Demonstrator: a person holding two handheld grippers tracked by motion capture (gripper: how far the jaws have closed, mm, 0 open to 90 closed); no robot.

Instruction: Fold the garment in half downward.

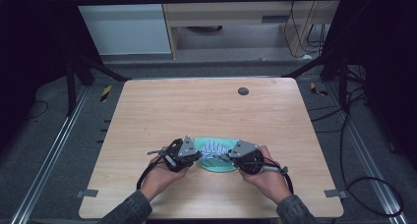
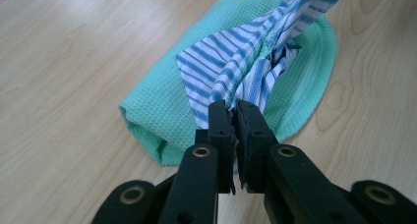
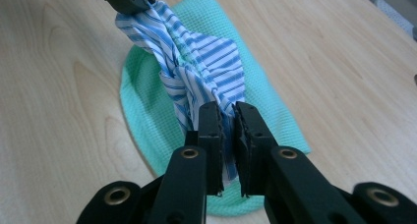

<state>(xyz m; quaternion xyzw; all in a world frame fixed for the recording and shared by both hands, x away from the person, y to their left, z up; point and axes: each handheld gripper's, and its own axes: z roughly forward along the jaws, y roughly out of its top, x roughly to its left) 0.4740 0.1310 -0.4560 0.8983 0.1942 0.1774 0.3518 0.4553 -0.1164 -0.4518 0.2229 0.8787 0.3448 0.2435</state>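
black jaws of the left gripper clenched on one end of the striped cloth, right gripper pinching the other end. striped cloth strung between them, long axis running side to side across the near table, lifted just over the green towel lying flat beneath. both hands equally near. cloth ends hidden inside the jaws; whether the middle touches the green towel is hard to tell.
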